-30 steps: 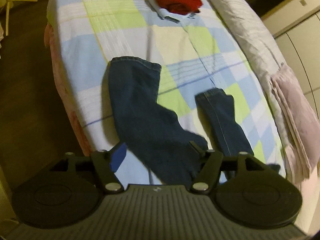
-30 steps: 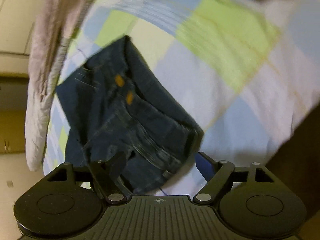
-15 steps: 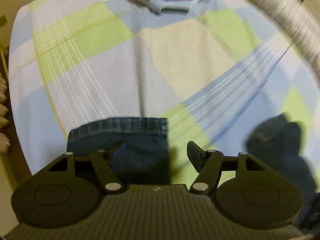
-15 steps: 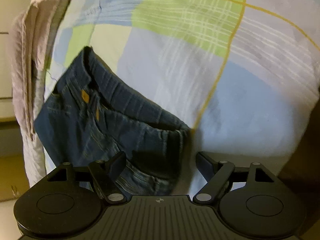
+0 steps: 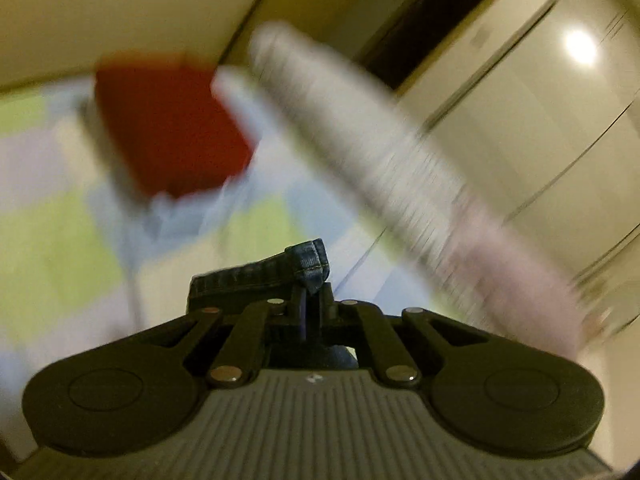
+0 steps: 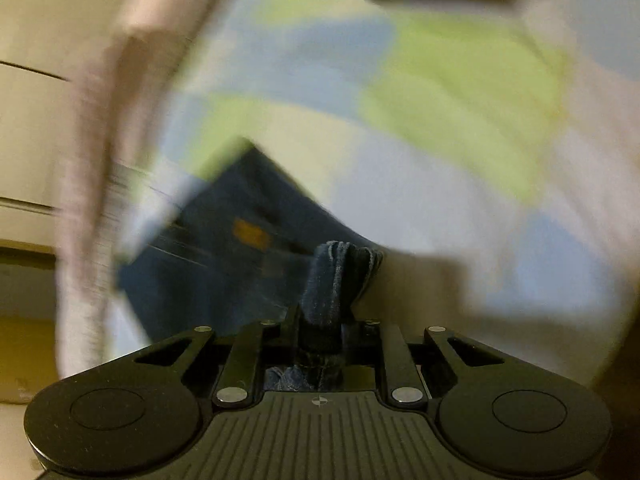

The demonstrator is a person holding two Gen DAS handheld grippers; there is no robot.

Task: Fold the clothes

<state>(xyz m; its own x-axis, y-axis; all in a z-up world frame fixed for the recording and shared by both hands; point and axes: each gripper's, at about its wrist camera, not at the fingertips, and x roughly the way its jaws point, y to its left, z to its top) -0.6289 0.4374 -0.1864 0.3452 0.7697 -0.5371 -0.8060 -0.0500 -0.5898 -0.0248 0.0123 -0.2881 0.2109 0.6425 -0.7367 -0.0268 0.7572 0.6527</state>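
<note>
The left gripper (image 5: pixel 310 304) has its jaws pressed together w/ almost no gap, and they pinch a hem of the jeans (image 5: pixel 256 278): the stitched denim edge sticks up just above the fingertips and a flat band of the cloth runs off to the left of them, lying over the left finger link. Beyond this gripper the picture is very blurred. Ahead and to the left of the tips lies a red folded garment (image 5: pixel 168 132), resting on sth pale that I cannot make out. Ahead and to the right runs a long pale rolled blanket (image 5: pixel 360 140), going diagonal from above the tips down to the right side. Below all this is the checked bedsheet (image 5: pixel 60 240) in green, blue and white squares. Far to the right, behind the blanket, stand cream wardrobe doors (image 5: pixel 552 120). The right gripper (image 6: pixel 324 320) is closing its jaws, and a thick bunch of the jeans (image 6: pixel 340 280) is between them; the pads already squeeze the denim, which stands up as folded ridges just past the tips, approx. in the middle. The rest of the jeans spreads to the left and ahead of this gripper, flat on the bedsheet (image 6: pixel 460 92), w/ an orange patch (image 6: pixel 250 232) on the denim left of the tips. The pale blanket (image 6: pixel 104 140) hangs along the far left side.
</note>
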